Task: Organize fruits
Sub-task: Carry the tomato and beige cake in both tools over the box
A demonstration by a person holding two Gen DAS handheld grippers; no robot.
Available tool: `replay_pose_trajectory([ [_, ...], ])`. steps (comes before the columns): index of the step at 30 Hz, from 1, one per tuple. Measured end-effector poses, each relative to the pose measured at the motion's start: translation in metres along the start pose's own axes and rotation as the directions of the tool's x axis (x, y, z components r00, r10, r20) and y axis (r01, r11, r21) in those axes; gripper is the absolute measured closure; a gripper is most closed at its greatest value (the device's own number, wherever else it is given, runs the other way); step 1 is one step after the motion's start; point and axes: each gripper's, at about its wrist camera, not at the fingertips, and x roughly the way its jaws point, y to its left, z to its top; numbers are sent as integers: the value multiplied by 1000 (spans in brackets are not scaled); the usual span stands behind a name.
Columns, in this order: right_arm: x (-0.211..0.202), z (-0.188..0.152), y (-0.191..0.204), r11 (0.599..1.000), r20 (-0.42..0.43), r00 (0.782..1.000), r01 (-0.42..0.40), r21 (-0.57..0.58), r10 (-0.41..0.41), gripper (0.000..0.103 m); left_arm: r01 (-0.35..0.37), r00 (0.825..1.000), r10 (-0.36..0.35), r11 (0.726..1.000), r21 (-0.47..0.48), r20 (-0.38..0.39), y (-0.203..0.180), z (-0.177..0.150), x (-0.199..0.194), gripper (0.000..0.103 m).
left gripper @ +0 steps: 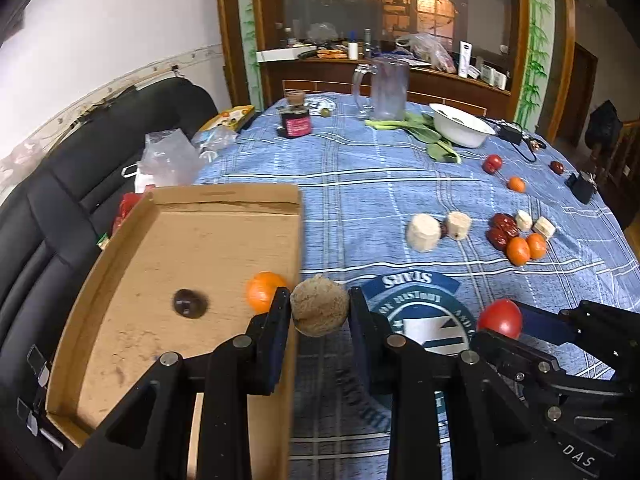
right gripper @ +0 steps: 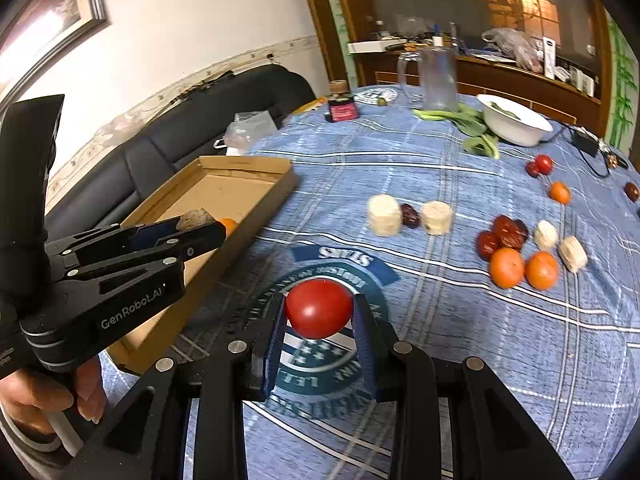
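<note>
Two grippers are working in front of me, and both are carrying something. My left gripper is clamping a rough tan ball between its pads, holding it right over the near right edge of the cardboard tray, above the blue plaid surface. My right gripper is squeezing a red tomato from both sides, and I am seeing it hanging clear above the round emblem printed on the cloth. Inside the tray, an orange is lying just beside the left gripper's finger, and a dark, blurred fruit is sitting on the tray floor to its left. Farther out on the surface, two pale cut cylinders are standing with a dark red fruit between them, and to their right a cluster of red dates, two oranges and more pale chunks is lying together. Beyond that, a small tomato and a lone orange are resting apart, with green leaves, a white bowl and a clear pitcher at the far end.
</note>
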Motion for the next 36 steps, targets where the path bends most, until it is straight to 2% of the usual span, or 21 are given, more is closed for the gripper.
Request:
replay_pose_trajectory([
  [18,23,19,66,991,-15,997,-72,-113,71,67,-69,998,69,995,-75,-2,67,-11,-8,75],
  [28,44,27,96,979,-47,993,-114,-167,107,67,-59,997,53,991,-122,-56,111,-17,-2,75],
  [36,74,35,109,970,-85,987,-152,-189,138,66,-56,994,43,990,-127,-100,120,-25,13,75],
])
